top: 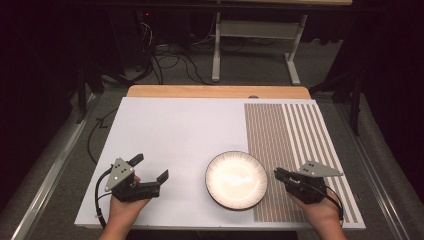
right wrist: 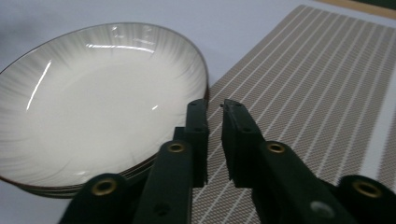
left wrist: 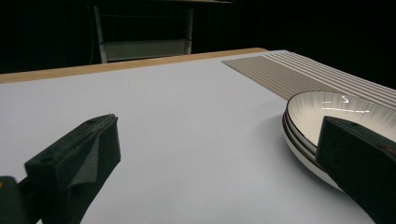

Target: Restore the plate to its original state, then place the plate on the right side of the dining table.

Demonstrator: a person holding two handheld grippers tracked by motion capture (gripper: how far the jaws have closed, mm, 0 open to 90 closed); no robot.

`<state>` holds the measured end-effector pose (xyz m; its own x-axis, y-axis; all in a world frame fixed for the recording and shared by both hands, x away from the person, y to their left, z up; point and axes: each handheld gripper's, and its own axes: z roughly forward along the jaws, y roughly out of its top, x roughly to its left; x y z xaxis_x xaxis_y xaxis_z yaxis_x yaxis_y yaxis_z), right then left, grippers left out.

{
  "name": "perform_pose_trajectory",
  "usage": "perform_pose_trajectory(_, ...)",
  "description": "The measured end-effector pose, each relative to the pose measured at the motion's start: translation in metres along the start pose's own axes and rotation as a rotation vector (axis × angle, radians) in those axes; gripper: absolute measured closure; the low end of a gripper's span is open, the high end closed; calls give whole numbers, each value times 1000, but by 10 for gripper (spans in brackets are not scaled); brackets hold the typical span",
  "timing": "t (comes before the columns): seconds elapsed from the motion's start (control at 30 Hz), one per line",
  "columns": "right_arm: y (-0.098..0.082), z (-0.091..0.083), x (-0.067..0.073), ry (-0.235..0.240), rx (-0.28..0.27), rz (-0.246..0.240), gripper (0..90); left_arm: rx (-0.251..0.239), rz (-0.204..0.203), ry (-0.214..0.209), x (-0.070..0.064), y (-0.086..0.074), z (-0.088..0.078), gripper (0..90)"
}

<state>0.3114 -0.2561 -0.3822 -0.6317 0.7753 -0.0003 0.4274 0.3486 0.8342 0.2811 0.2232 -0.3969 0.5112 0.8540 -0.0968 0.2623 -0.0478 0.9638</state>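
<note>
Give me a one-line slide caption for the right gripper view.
Black right gripper, jaws nearly closed and empty, beside the dark-rimmed white ribbed plates, over the striped brown woven placemat.

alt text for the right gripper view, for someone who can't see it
Two black jaws of the right gripper rise from the bottom edge, nearly closed with a narrow gap and nothing between them, their tips beside the rim of a stack of shallow white plates with dark rims. The plates sit on a white table, partly over a brown striped placemat at right.
</note>
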Motion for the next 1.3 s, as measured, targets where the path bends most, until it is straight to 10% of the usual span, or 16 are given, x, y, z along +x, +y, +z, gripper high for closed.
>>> perform_pose_trajectory(0.57,-3,-34,-31,-110,-245,92,23,37,42,29,-2,3,-1,7)
perform_pose_trajectory(1.3,1,-28,-22,-138,-250,67,49,19,19,27,3,6,-4,2)
